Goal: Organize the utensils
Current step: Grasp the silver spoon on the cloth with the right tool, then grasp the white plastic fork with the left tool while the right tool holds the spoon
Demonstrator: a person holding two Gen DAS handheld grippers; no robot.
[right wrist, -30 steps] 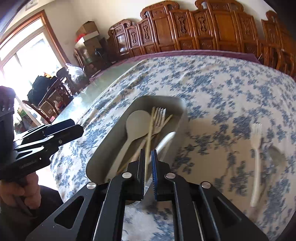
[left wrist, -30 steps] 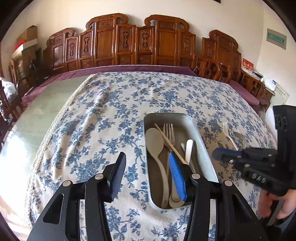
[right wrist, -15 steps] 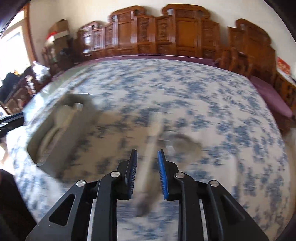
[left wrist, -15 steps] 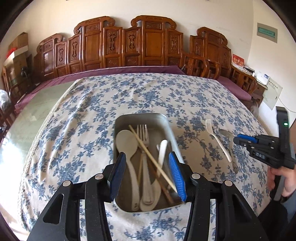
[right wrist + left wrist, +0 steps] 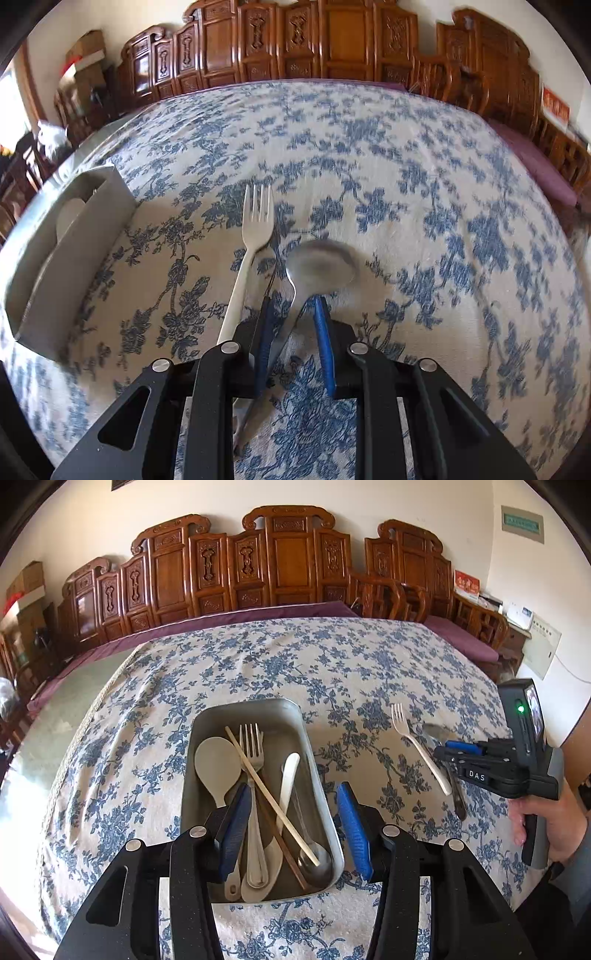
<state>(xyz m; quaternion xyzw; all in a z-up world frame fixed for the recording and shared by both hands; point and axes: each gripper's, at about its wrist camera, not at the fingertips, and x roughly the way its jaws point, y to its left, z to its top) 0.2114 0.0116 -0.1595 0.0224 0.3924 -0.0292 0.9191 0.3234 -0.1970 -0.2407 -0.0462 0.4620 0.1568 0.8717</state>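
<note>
- The blue-flowered white tablecloth (image 5: 406,206) covers the table; being soft cloth, it probably gives and bunches under a jaw that scrapes down for a flat piece.
- The rectangular grey metal tray (image 5: 295,716) already holds a pale rice paddle, a metal fork, chopsticks and a white spoon; it looks rigid and stable enough to drop things into.
- The left gripper (image 5: 295,825) hangs over the tray's near end with its jaws well apart and nothing between them.
- The right gripper (image 5: 293,317), held in a hand (image 5: 554,823), points down at the cloth; its jaws stand a little apart, straddling the neck of the spoon, with no clear pinch.
- The shiny metal spoon (image 5: 321,262) lies on the cloth to the right of the tray, bowl away from the gripper. It is likely stiff, smooth and slippery; the narrow neck just behind the bowl seems the best hold.
- The white plastic fork (image 5: 255,225) lies just beside the spoon, on the tray side. It is probably light and slightly flexible; mid-handle would suit.
</note>
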